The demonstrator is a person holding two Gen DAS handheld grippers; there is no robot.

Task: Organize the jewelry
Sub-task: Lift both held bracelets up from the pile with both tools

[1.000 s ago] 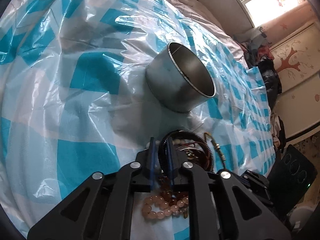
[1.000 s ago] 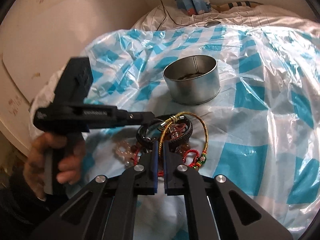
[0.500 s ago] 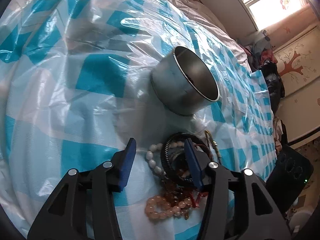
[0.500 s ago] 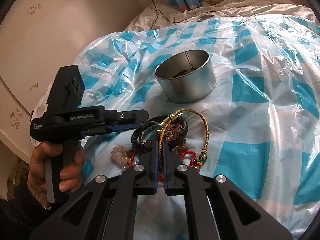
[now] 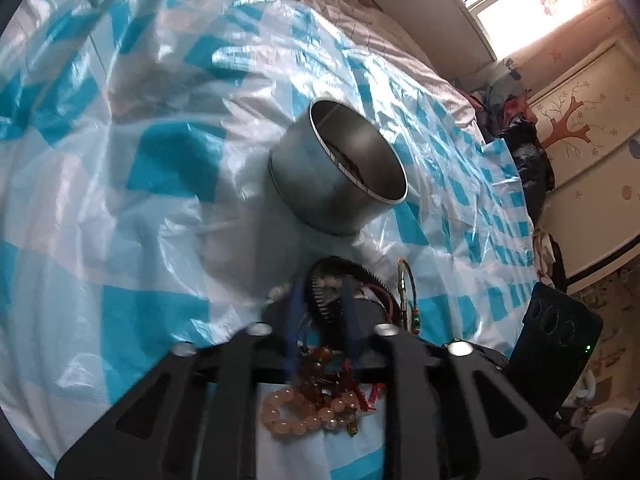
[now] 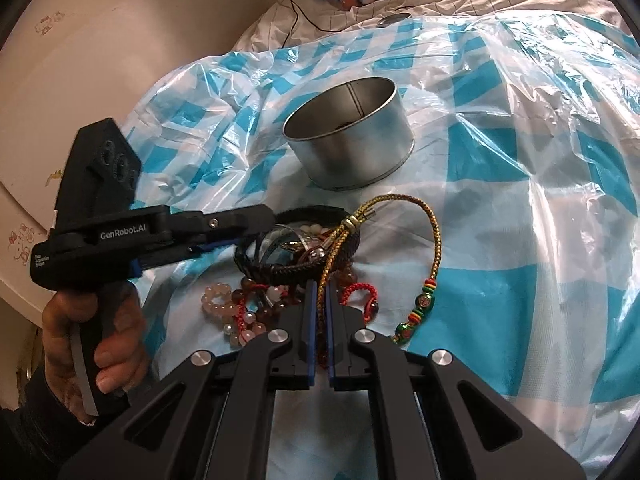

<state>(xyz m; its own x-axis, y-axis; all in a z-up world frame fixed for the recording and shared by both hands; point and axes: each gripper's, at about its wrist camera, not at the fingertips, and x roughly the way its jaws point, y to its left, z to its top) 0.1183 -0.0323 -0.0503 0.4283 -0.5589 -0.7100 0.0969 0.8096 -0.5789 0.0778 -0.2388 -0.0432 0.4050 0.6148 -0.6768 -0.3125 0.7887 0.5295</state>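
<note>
- The metal tin (image 6: 352, 148) sat on the checked plastic sheet (image 6: 500, 240), apparently holding a little already.
- The jewelry pile (image 6: 288, 280) lay just before it, mostly unsorted.
- The left gripper (image 5: 324, 300) was closing around the black bracelet (image 5: 340, 276).
- The right gripper (image 6: 320, 300) pinched the gold cord (image 6: 424, 216).

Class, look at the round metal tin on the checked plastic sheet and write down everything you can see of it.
The round metal tin is a shallow, open-topped cylinder of dull silver metal with a thin rolled rim, a vertical seam inside its wall and no lid. It stands upright on the blue-and-white checked plastic sheet, just beyond the jewelry pile and apart from it. Something small and dark lies at its bottom; what it is cannot be told. Neither gripper touches it.
</note>
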